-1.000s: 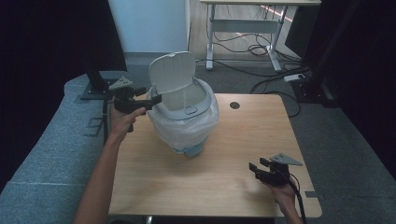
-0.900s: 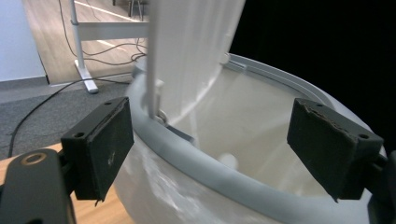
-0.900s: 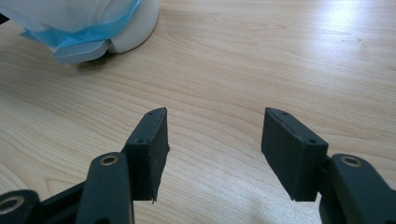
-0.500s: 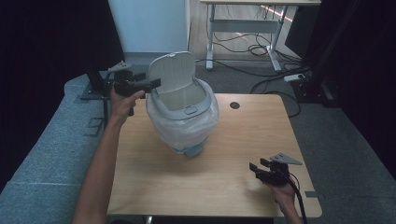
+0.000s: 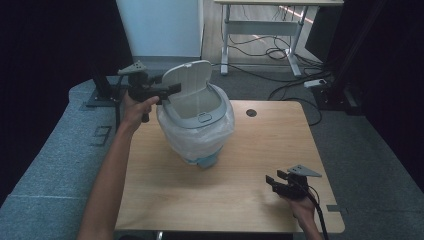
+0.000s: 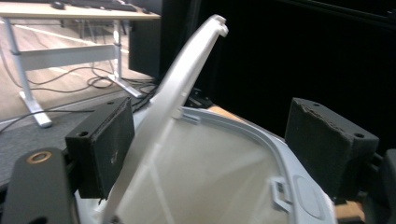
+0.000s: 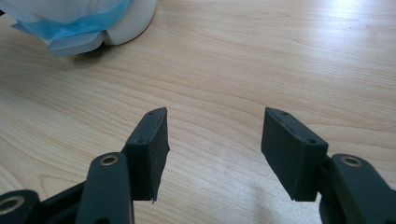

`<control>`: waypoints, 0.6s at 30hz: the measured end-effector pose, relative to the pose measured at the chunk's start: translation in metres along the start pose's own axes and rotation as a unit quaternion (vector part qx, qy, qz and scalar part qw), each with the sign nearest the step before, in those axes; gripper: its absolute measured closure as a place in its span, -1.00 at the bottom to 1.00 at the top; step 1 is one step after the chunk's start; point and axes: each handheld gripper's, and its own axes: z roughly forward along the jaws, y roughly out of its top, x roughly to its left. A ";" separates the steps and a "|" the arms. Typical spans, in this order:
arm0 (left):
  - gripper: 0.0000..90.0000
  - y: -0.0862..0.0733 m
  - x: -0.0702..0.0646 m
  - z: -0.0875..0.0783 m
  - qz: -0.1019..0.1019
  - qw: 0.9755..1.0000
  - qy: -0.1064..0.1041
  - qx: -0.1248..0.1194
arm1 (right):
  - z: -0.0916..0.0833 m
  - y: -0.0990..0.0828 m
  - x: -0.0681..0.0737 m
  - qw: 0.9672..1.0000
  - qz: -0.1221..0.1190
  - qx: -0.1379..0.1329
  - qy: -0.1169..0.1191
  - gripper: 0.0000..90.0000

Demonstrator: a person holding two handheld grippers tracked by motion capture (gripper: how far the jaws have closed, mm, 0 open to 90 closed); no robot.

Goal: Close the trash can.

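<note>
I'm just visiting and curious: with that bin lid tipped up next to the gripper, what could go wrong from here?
The left gripper is open, and the raised lid touches one pad without being clamped, so it could drop shut. A sideways push might tip the bin, which looks narrow at its base. The loose bag around the rim could catch. The right gripper rests apart on the table, too far to steady anything.

White trash bin (image 5: 197, 130) w/ clear bag inside, stands upright mid-frame on the wood counter (image 5: 235, 200). Its grey-white lid (image 5: 186, 82) is tipped up, open, at the bin's upper-left rim.
</note>
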 end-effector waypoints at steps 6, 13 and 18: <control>-0.61 -0.017 -0.022 0.000 0.010 0.999 -0.018 0.032 | 0.001 0.000 0.004 1.000 -0.004 0.002 0.003 -0.08; -0.59 -0.036 -0.033 0.016 -0.007 0.998 -0.007 0.058 | 0.003 0.000 0.009 1.000 -0.009 0.005 0.007 -0.08; -0.55 -0.038 -0.036 0.031 -0.007 0.997 0.046 0.064 | 0.003 0.001 0.010 1.000 -0.013 0.004 0.008 -0.08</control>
